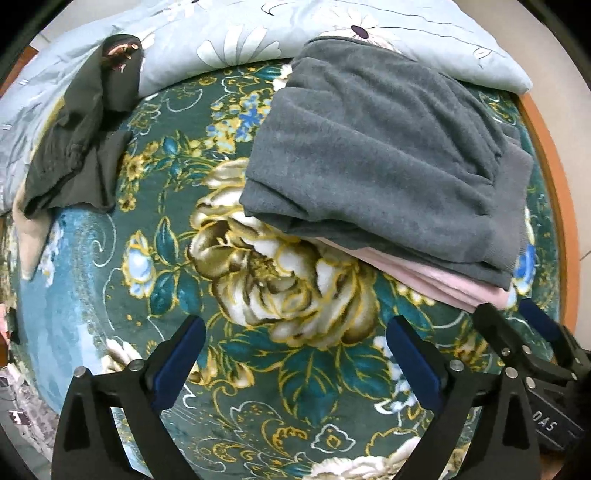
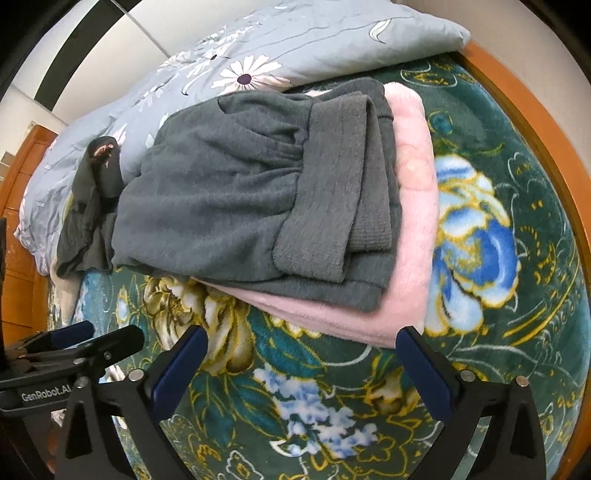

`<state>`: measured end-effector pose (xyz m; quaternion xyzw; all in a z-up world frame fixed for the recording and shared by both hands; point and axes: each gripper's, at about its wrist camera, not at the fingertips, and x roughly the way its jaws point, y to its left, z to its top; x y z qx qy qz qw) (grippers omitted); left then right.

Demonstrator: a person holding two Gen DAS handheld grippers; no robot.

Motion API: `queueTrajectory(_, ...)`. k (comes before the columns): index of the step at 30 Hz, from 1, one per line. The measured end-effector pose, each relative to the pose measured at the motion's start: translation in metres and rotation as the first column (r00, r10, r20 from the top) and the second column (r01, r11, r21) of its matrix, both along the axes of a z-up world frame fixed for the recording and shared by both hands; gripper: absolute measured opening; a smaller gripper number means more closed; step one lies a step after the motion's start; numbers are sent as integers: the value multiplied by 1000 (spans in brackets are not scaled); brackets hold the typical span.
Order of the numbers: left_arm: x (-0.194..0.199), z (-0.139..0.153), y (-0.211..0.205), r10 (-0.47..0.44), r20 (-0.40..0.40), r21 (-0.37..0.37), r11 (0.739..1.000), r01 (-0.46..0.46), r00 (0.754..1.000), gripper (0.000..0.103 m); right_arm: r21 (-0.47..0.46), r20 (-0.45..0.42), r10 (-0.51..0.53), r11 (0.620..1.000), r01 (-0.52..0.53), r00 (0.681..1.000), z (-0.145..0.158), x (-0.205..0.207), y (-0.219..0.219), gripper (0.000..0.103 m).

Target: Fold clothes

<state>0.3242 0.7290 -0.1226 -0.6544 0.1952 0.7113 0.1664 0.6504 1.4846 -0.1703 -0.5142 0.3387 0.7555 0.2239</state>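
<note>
We hold both the left gripper (image 1: 295, 354) and the right gripper (image 2: 301, 363) with jaws released and empty above the green flowered bed blanket (image 1: 258, 266). The folded grey fleece garment (image 1: 376, 162) lies on the folded pink fleece garment (image 2: 413, 206). Probably we should next take the crumpled dark green garment (image 1: 77, 155), well apart beside the pale blue quilt (image 1: 229, 33), by its edges and spread it flat before folding.

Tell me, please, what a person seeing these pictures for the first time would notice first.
The eye goes first to the folded grey garment, stacked on a folded pink one on the green flowered blanket. A crumpled dark garment lies apart, against the pale blue quilt. Both the left gripper and the right gripper hang open, holding nothing.
</note>
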Motion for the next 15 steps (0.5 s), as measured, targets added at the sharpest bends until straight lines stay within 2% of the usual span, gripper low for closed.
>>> queueTrajectory(8, 1, -13, 15, -37, -39, -78, 996, 34, 999, 99, -5, 4, 33, 999, -32, 999, -12, -6, 5, 103)
queueTrajectory(15, -3, -21, 21, -54, -9, -92, 994, 53, 999, 99, -12, 33, 32, 999, -31, 999, -18, -7, 9, 103)
